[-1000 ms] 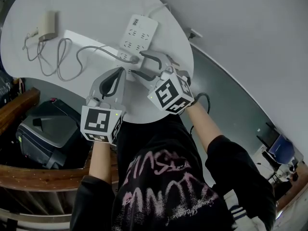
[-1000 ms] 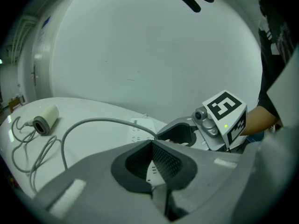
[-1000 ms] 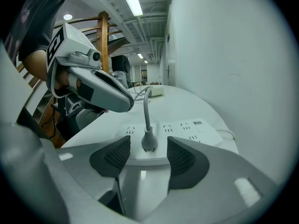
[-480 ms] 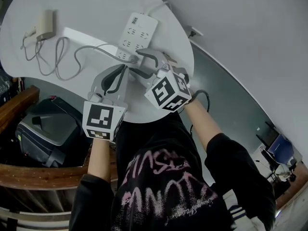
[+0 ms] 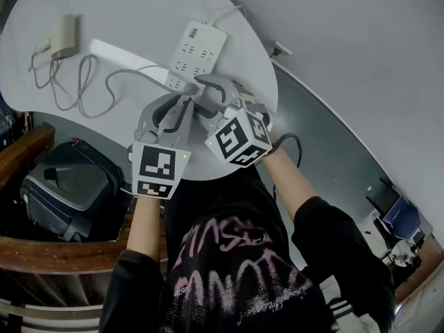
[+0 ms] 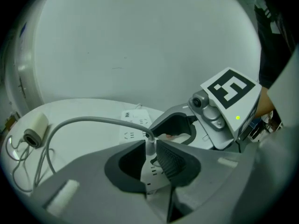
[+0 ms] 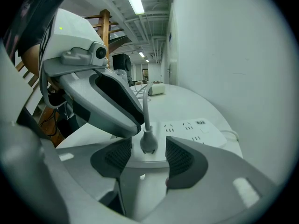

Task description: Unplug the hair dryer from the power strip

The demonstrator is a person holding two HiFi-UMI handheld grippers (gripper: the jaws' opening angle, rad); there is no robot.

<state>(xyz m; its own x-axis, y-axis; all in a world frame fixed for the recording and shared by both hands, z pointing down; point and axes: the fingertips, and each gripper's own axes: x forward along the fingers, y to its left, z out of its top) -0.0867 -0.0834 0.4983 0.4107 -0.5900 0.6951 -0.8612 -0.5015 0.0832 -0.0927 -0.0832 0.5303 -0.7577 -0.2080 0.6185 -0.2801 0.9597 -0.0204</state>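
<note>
Smooth white plastic power strip (image 5: pixel 199 49), matt white table (image 5: pixel 125 12), smooth grey plug (image 7: pixel 148 143)

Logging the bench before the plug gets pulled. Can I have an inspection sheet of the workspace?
Surface: round white table.
Job's things: plug seated at the power strip's near end; hair dryer lying at the table's far left.
Clutter: white flat block between dryer and strip.
Grippers: left gripper shut on the plug; right gripper open, jaws astride the plug without touching it, having just closed a little.
Cables: dryer cable looped loosely across the table; strip's cord runs off the far edge.
Surroundings: black case and wooden rail beside the table.
</note>
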